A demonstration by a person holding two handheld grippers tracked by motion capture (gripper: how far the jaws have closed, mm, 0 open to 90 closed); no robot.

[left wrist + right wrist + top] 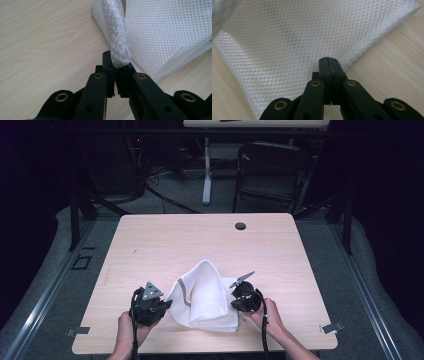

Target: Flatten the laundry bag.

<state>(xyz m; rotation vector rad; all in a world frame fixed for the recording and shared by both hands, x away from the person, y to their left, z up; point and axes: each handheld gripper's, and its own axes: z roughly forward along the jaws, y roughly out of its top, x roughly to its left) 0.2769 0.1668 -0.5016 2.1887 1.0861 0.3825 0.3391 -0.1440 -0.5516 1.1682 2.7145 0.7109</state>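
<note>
Surrounding pale wooden table (pixel 165 245) — dark room

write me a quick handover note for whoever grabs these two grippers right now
Left gripper: shut on a bunched edge of the white mesh fabric bag, at its left side.
Right gripper: shut on the bag's right edge, jaws together with the mesh running in between.
The bag lies on the near middle of the light wooden table, partly folded, its left part lifted and curling up to a peak.
Done: both sides pinched.
Left: probably to spread or fold the bag flat; keep both grips closed while you move so the mesh does not slip out.
</note>
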